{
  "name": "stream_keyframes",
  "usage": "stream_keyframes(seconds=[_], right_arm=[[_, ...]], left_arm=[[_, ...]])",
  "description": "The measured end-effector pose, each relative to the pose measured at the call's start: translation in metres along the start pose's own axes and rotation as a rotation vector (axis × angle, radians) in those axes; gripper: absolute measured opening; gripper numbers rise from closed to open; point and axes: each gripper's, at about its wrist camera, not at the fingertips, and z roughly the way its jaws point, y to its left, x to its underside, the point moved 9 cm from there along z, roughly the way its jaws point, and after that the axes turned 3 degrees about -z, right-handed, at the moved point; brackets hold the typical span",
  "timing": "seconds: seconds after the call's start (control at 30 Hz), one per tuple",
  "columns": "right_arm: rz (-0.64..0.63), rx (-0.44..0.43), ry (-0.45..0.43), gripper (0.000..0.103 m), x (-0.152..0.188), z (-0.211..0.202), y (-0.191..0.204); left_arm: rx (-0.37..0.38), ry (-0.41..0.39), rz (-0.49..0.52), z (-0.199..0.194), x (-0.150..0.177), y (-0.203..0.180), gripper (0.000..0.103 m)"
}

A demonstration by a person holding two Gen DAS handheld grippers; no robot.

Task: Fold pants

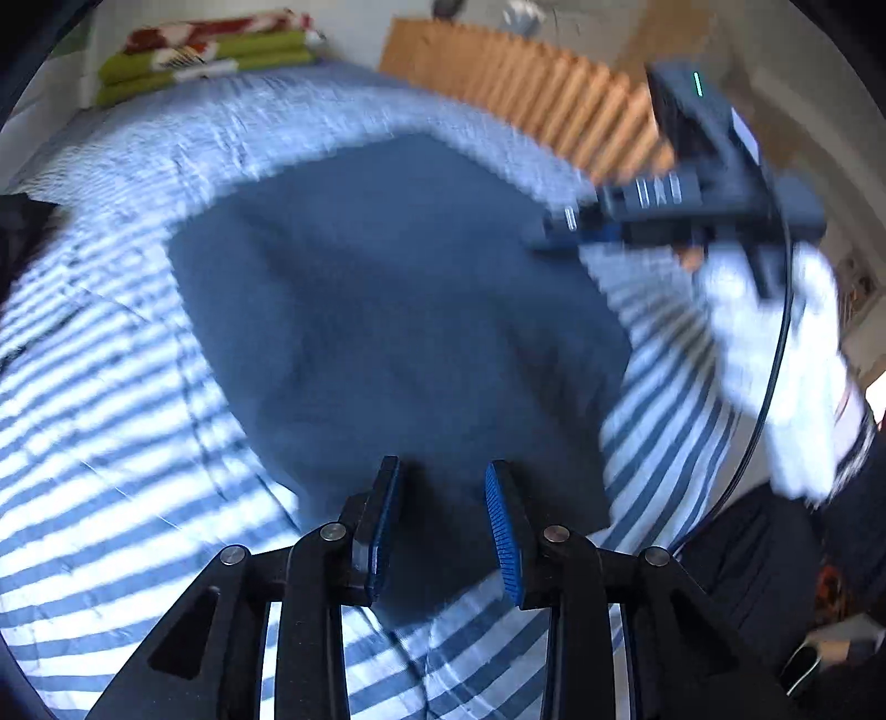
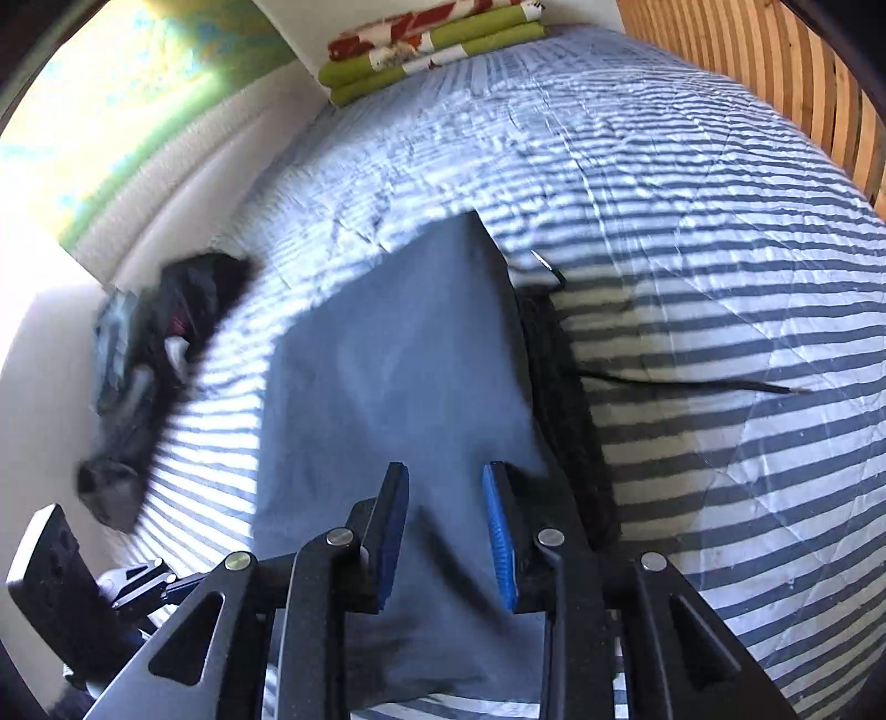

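Blue-grey pants (image 1: 387, 304) lie folded flat on the striped bed cover (image 1: 83, 387). My left gripper (image 1: 443, 482) hovers over their near edge, its jaws open, with nothing pinched between the blue pads. In the right wrist view the pants (image 2: 387, 360) show a dark waistband (image 2: 559, 387) along their right side, and a black drawstring (image 2: 692, 385) trails out onto the cover. My right gripper (image 2: 446, 476) is also open, just above the cloth near the waistband. It appears blurred at the pants' far right corner (image 1: 559, 232), held by a white-gloved hand (image 1: 775, 360).
Folded green and red-patterned blankets (image 2: 432, 44) are stacked at the far end of the bed. A wooden slatted frame (image 2: 775, 66) runs along the right side. A heap of dark clothes (image 2: 160, 354) lies by the white wall on the left.
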Motion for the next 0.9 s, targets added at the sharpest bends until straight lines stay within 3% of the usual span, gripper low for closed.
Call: stream_keyframes(seconds=[0.07,0.13,0.2,0.23,0.27,0.3,0.4,0.5,0.57,0.77,0.83,0.9], right_arm=[[0.015,0.027,0.0,0.022,-0.003,0.008,-0.01],[0.077,-0.035,-0.018,0.023,-0.007,0.006,-0.018],[0.124,-0.12,-0.061,0.025,-0.011,-0.007,-0.022],[0.135,-0.119,-0.082,0.025,-0.014,-0.014,-0.028],[0.138,-0.086,-0.098,0.027,-0.016,-0.021,-0.035],[0.136,-0.032,-0.118,0.032,-0.02,-0.027,-0.045],[0.088,0.055,-0.16,0.048,-0.03,-0.037,-0.062],[0.027,0.067,-0.098,0.058,-0.031,-0.031,-0.069],[0.022,0.056,-0.031,0.058,-0.032,-0.023,-0.07],[-0.061,0.018,0.063,0.062,-0.035,0.003,-0.043],[-0.105,0.079,0.091,0.064,-0.037,0.019,-0.037],[-0.126,0.11,0.123,0.074,-0.039,0.033,-0.038]], left_arm=[[-0.028,0.038,0.062,0.007,0.018,-0.006,0.033],[-0.02,0.039,0.067,-0.004,0.022,-0.011,0.033],[0.016,0.011,-0.008,-0.029,0.013,0.001,0.034],[0.022,-0.008,-0.04,-0.038,0.007,0.009,0.042],[0.011,-0.028,-0.071,-0.047,0.0,0.018,0.055],[-0.019,-0.059,-0.118,-0.056,-0.011,0.035,0.06],[-0.05,-0.083,-0.224,-0.062,-0.034,0.073,0.065],[-0.071,-0.071,-0.305,-0.048,-0.048,0.097,0.066],[-0.068,-0.052,-0.344,-0.034,-0.053,0.104,0.072],[-0.052,-0.017,-0.432,-0.001,-0.061,0.108,0.073],[-0.065,-0.018,-0.434,0.005,-0.065,0.11,0.073],[-0.065,-0.007,-0.437,0.012,-0.067,0.111,0.073]])
